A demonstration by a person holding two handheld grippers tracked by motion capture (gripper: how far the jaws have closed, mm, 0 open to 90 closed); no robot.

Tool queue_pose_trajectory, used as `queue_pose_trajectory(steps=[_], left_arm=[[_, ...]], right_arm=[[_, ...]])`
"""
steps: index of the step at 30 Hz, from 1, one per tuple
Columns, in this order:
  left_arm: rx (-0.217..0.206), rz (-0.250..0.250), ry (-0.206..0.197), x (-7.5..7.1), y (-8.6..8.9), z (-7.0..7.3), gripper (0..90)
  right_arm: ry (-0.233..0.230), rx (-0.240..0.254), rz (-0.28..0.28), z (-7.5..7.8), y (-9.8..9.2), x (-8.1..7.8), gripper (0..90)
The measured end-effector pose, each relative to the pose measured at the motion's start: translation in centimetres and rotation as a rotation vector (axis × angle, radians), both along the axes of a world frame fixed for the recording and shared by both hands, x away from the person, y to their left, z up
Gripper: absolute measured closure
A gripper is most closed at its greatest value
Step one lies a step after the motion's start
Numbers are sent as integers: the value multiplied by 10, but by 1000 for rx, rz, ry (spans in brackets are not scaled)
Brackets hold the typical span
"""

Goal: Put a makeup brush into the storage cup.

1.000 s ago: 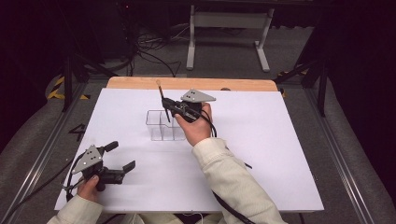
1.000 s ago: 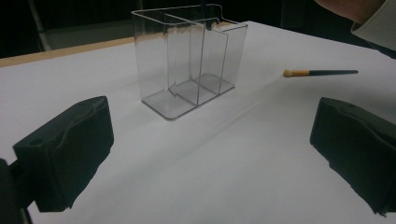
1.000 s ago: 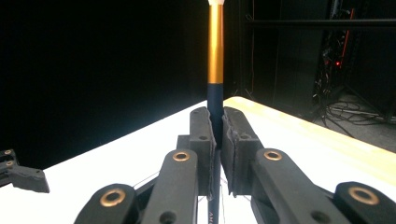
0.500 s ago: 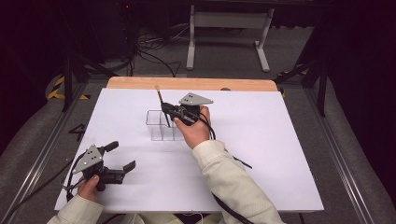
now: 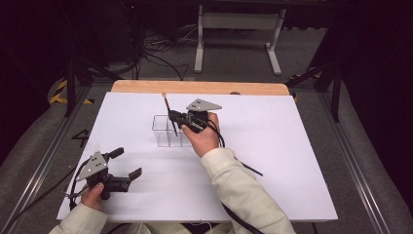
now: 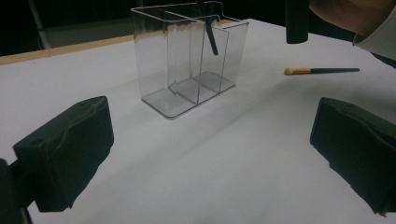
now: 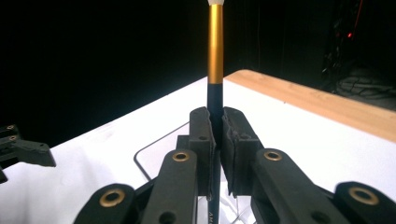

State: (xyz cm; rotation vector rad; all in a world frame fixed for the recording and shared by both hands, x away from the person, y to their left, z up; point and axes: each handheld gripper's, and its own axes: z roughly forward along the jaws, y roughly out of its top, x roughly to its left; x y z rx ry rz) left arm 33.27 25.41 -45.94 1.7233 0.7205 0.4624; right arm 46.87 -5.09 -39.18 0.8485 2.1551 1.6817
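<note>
My right gripper is clamped on a thin black-handled brush with a gold ferrule, gripping the dark shaft so the gold end stands above the jaws and the lower end dips into the clear plastic divided organiser box directly beneath it. My left gripper rests on the white table sheet, jaws spread wide with nothing between them, well apart from the box. Ahead of it, beyond the box, a second brush with an orange tip lies flat.
</note>
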Motion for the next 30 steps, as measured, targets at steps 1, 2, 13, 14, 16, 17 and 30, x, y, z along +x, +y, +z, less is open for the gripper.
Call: queue_pose_trajectory(steps=[1, 2, 13, 14, 16, 17, 30], left_arm=[[-1, 1, -3, 0, 0, 0, 2], [-4, 4, -4, 0, 0, 0, 2], [-7, 10, -9, 2, -2, 0, 2], [-2, 10, -6, 2, -2, 0, 2], [1, 11, -6, 3, -2, 0, 2], [1, 12, -5, 3, -2, 0, 2], [2, 18, -4, 2, -2, 0, 2]], right_arm=[[18, 2, 4, 0, 0, 0, 789], [43, 5, 2, 0, 0, -1, 720], [19, 11, 5, 17, -27, -25, 424], [16, 15, 12, 20, -32, -29, 413], [7, 8, 19, 26, -40, -36, 397], [2, 7, 23, 29, -45, -41, 390], [-25, -25, 28, 54, -89, -66, 331]])
